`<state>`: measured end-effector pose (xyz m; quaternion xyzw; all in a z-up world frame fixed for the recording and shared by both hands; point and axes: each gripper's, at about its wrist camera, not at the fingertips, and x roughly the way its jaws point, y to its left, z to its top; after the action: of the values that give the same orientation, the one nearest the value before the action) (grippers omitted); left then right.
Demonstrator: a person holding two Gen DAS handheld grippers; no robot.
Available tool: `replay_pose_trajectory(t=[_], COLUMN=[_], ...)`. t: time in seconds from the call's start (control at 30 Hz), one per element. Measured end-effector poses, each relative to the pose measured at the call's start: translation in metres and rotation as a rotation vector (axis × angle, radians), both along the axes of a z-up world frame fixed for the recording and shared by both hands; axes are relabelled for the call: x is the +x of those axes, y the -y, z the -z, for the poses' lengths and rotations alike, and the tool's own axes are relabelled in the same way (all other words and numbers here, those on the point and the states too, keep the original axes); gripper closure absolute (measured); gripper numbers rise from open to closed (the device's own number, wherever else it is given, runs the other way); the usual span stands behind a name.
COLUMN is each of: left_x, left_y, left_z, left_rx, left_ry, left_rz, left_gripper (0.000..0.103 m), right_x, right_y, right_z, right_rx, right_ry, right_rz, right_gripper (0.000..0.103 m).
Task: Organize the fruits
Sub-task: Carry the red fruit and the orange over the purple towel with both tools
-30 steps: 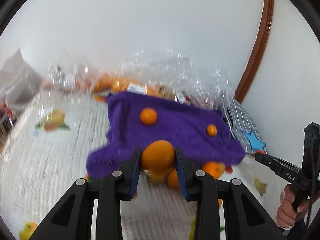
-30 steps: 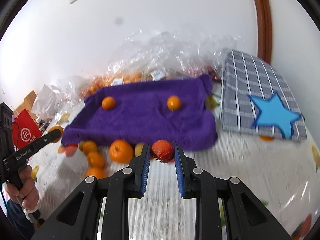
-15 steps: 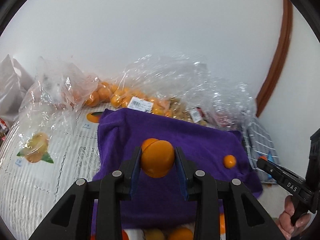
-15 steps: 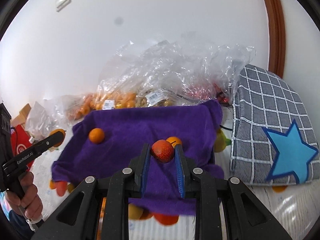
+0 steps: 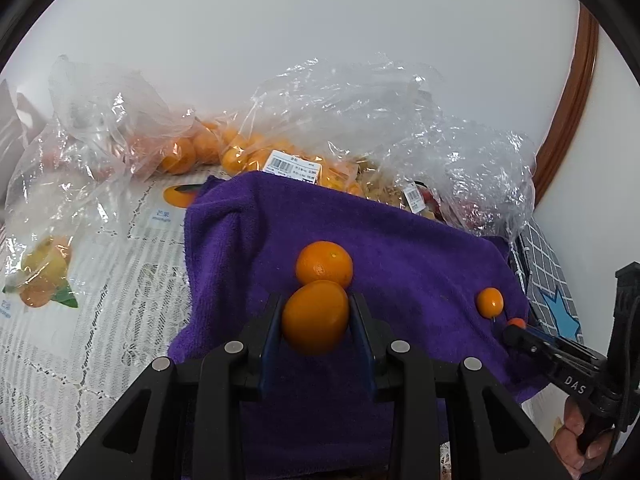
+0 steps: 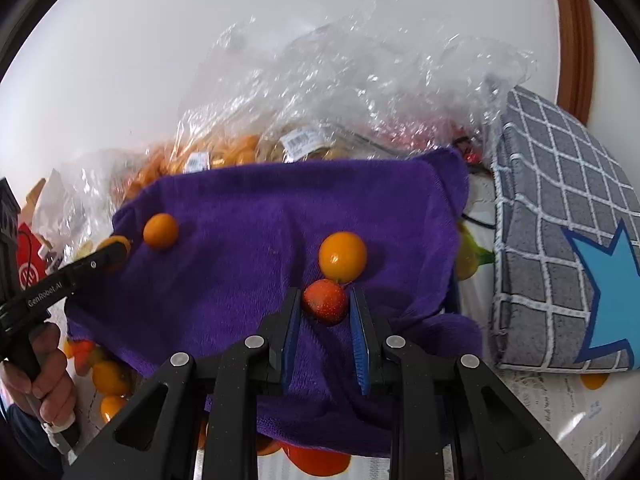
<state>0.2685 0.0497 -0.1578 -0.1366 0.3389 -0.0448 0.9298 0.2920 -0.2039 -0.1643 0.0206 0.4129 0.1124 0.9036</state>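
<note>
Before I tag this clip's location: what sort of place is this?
Probably a home table against a wall: a lace tablecloth with fruit pictures, clear plastic grocery bags of oranges with price labels, and a purple towel for sorting.

The left gripper (image 5: 316,322) points toward 12 o'clock, its blue-padded fingers (image 5: 273,320) pressed against both sides of an orange (image 5: 315,317). The right gripper (image 6: 324,312) also points toward 12 o'clock, fingers (image 6: 359,320) spread a little wider than the red fruit (image 6: 325,301) between them, a gap showing at 3 o'clock. A bare hand (image 6: 44,364) grips the left handle at 8 o'clock in the right wrist view.
</note>
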Motion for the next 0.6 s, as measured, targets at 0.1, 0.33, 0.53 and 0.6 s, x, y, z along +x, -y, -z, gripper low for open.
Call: replay_pose_trajectory(t=[0.1, 0.33, 0.53, 0.6], left_x=[0.0, 0.002, 0.003, 0.004], left_y=[0.004, 0.002, 0.003, 0.002], left_z=[0.0, 0.001, 0.001, 0.002], left_rx=[0.019, 0.019, 0.028, 0.031], left_ry=[0.001, -0.006, -0.009, -0.013], left_rz=[0.004, -0.006, -0.009, -0.012], left_gripper=[0.072, 0.072, 0.072, 0.071], right_x=[0.003, 0.006, 0.007, 0.006], right_y=[-0.003, -0.004, -0.008, -0.01], right_z=[0.005, 0.014, 0.014, 0.014], right_rx=[-0.01, -0.031, -0.054, -0.066], right_ry=[-0.014, -0.037, -0.031, -0.026], right_rz=[-0.002, 0.004, 0.006, 0.004], right_gripper=[0.079, 0.079, 0.077, 0.072])
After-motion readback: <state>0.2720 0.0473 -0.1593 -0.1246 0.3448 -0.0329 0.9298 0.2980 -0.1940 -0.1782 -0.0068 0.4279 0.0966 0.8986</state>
